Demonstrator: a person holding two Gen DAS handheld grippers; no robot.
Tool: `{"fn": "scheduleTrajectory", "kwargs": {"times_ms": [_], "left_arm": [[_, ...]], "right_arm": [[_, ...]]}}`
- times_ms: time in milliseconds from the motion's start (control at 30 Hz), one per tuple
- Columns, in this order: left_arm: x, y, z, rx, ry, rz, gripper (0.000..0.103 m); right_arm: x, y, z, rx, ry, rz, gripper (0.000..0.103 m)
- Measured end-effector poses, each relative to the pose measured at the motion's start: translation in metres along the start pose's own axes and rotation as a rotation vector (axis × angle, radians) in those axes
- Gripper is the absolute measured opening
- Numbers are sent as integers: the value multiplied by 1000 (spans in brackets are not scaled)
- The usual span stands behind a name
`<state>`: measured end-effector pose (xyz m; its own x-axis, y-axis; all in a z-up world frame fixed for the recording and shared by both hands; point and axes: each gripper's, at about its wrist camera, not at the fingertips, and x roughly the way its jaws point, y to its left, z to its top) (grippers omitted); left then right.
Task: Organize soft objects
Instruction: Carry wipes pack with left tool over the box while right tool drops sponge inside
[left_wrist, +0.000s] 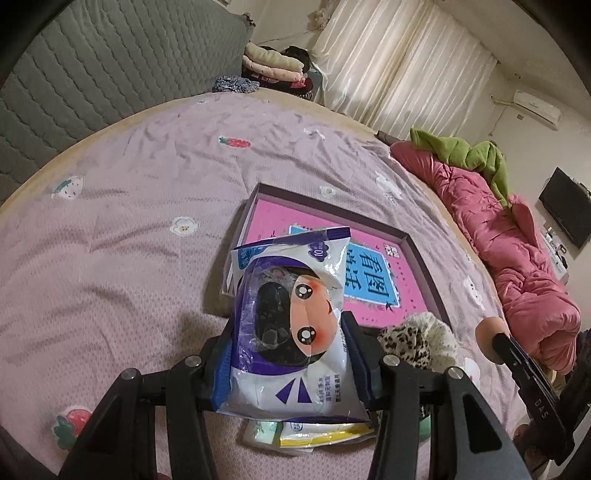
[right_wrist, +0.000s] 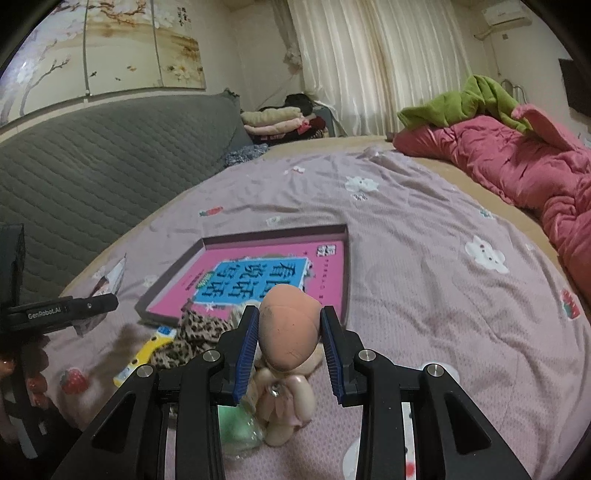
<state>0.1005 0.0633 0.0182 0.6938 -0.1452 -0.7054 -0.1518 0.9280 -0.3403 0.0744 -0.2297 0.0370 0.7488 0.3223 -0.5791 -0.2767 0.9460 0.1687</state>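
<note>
The bed (left_wrist: 129, 229) is filling both views, with the shallow box (left_wrist: 424, 258) lying mid-frame. The left gripper (left_wrist: 291, 354) is clamping the wipes packet (left_wrist: 288, 325) at centre; the right gripper (right_wrist: 290, 332) is pinching the peach sponge (right_wrist: 288, 332). Slick film risks slipping out. A leopard scrunchie (left_wrist: 413, 339) is crowding the box's near edge.

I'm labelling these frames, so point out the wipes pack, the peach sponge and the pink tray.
wipes pack (left_wrist: 295, 317), left wrist view, cartoon face on its front.
peach sponge (right_wrist: 288, 328), right wrist view, rounded front.
pink tray (right_wrist: 280, 232), right wrist view, far rim.
</note>
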Motion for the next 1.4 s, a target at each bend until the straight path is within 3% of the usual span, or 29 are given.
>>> {"fn": "scheduleTrajectory", "kwargs": {"times_ms": [500,800,1067,1400], "left_arm": [[40,-15,32,60,11,13,51],[82,-23,46,161,71,60,51],[109,-14,42,176,146,86,52],[120,-7,39,161,184,80,54]], "right_arm": [[44,-7,26,3,-10,6,35],[103,-21,29,2,91,-38,35],[129,-27,19,-44,215,-86,36],[132,-21,12,-86,234,-89,37]]}}
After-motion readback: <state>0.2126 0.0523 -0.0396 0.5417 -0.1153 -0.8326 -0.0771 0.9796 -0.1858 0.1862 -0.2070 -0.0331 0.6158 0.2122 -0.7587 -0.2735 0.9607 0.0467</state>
